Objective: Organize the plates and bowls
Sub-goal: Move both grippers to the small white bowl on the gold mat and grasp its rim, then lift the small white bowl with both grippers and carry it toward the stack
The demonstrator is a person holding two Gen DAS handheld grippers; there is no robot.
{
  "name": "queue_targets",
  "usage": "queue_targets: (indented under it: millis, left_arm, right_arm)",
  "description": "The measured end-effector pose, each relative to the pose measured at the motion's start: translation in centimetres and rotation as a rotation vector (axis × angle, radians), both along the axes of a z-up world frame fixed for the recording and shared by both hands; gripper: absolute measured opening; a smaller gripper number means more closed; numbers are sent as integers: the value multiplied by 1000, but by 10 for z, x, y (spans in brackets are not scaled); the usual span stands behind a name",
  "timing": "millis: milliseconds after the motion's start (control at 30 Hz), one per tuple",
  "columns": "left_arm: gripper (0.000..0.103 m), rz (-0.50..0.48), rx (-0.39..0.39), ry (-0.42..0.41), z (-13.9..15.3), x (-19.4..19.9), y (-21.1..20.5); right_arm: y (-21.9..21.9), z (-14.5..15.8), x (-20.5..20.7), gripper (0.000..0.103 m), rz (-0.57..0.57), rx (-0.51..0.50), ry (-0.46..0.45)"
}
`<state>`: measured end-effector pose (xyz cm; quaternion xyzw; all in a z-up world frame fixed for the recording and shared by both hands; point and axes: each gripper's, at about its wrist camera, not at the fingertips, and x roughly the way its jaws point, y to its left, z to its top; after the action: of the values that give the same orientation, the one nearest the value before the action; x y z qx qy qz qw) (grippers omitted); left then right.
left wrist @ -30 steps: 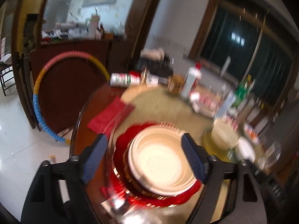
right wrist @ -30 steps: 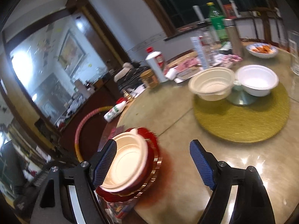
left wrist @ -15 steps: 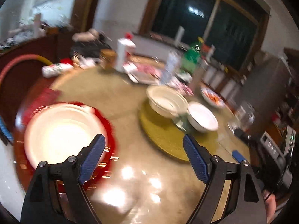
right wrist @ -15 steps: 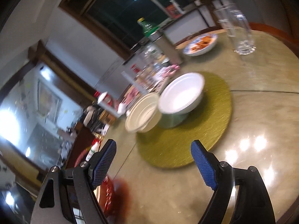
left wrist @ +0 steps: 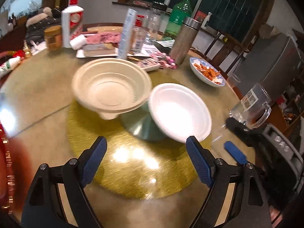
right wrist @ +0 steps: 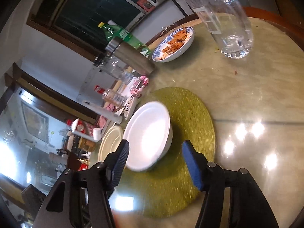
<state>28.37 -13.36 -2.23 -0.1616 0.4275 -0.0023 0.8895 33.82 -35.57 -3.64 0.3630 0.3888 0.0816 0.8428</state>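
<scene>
Two empty bowls, beige bowl [left wrist: 111, 90] and white bowl [left wrist: 179, 112], sit tilted on a green mat [left wrist: 133, 163] on the worktop [right wrist: 247, 98], near a blue dish [left wrist: 207, 72] of orange food; left gripper [left wrist: 146, 157] and right gripper [right wrist: 154, 157] both gape wide, holding nothing.

Bare mat [left wrist: 133, 171] lies before both bowls; bottles [left wrist: 178, 17] crowd behind them.
</scene>
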Motion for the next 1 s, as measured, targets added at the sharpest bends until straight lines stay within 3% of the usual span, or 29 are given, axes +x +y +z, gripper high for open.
queue_targets:
  millis: [133, 267, 400, 433, 467, 500, 533, 567, 633, 1000]
  left_arm:
    - [86, 27, 44, -13, -13, 16, -10]
    - [86, 63, -4, 29, -35, 30, -8]
    - [86, 66, 14, 39, -45, 35, -10]
    - [76, 48, 7, 55, -48, 37, -10]
    - [57, 33, 13, 66, -51, 39, -11]
    - [28, -10, 18, 73, -52, 41, -14]
    - [18, -41, 19, 74, -51, 41, -17]
    - [18, -35, 38, 69, -48, 38, -18]
    - [16, -30, 62, 36, -41, 32, -17]
    - [15, -57, 76, -8, -33, 24, -14]
  right_arm:
    - [1, -14, 21, 54, 1, 9, 13]
    - [7, -31, 31, 57, 29, -4, 53]
    - [12, -46, 37, 53, 25, -47, 79]
    - [13, -49, 38, 32, 36, -39, 86]
    - [15, -48, 37, 14, 48, -51, 79]
    - [15, -46, 36, 10, 47, -69, 77]
    - [15, -45, 34, 10, 58, -40, 68]
    - [17, -44, 33, 9, 73, -20, 73]
    - [26, -38, 29, 9, 78, -78, 64]
    - [34, -32, 20, 8, 81, -118, 26]
